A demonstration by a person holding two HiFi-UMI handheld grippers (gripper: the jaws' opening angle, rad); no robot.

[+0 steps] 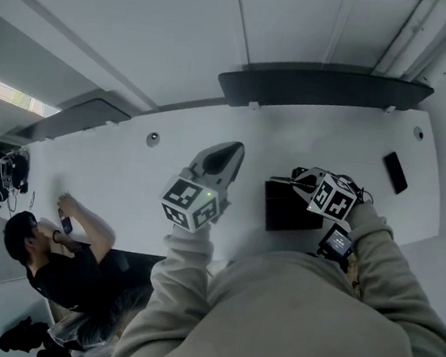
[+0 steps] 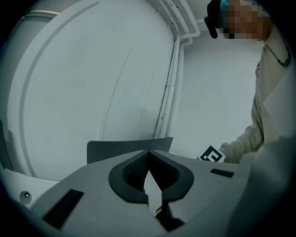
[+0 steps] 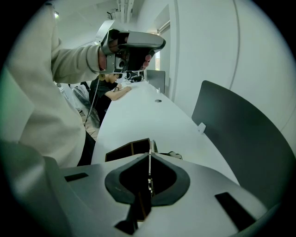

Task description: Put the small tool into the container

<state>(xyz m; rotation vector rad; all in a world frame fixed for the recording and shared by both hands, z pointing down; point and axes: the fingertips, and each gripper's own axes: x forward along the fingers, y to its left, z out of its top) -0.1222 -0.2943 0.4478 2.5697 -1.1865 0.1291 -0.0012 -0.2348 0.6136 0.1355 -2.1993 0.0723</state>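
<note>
Black container (image 1: pixel 287 213) sits by clenched right tongs (image 3: pixel 149 156) — left tongs (image 2: pixel 148 155) clenched too; phone (image 1: pixel 395 172) well apart.

The left gripper (image 2: pixel 148 153) points almost level at a white wall (image 2: pixel 92 69), its jaw tips met with nothing between them. Just behind the tips stands a dark grey panel (image 2: pixel 115 149). Up the wall's corner run white conduits (image 2: pixel 175 69). At right, a cream sleeve (image 2: pixel 243 141) ends beside a black-and-white marker cube (image 2: pixel 212 155).

Cool, dim, even light; bright window (image 1: pixel 9 93) at left; fisheye bending, black corners; left gripper (image 2: pixel 149 152) body soft up close.
</note>
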